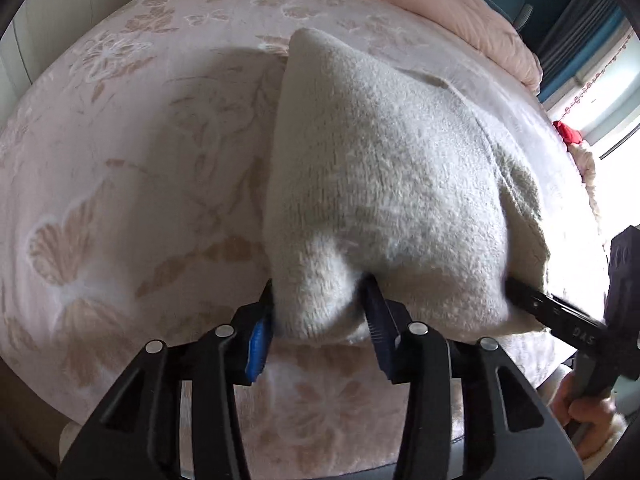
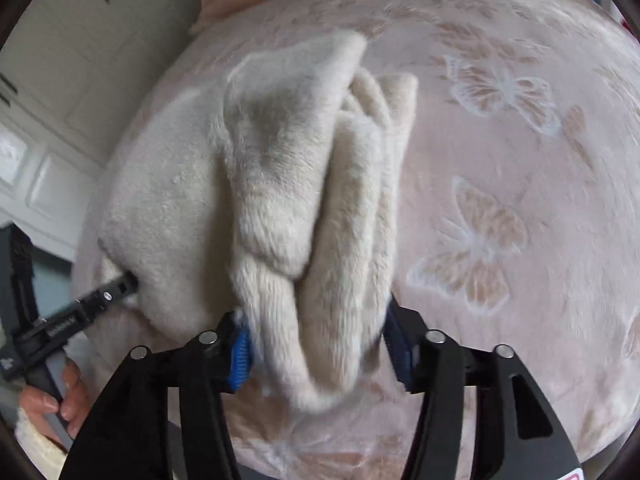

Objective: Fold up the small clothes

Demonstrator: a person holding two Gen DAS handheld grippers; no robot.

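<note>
On the bed, over a pink blanket embossed with butterflies and flowers, a small cream fleece garment is lifted at its near edge by both grippers. Its far part rests on the blanket, bunched and partly doubled over itself; which kind of garment it is cannot be told from this heap.

In the left wrist view, the left gripper pinches a thick wad of the fleece's near corner between its blue-padded fingers. The right gripper likewise clamps a fat, twisted roll of pile, with several layers gathered in the bite. From the left camera the right gripper appears as a black finger buried in the cloth at the far right.

By my judgement the fold is in hand: both near corners are held and raised, ready to be carried over the rest. The next move calls for the two grippers to travel together away from the person, keeping the edge taut between them so the thick fleece lays flat rather than rolling, then letting go only once the edge lies on the lower layer. The bundled grip on the right may drag extra folds along.
</note>
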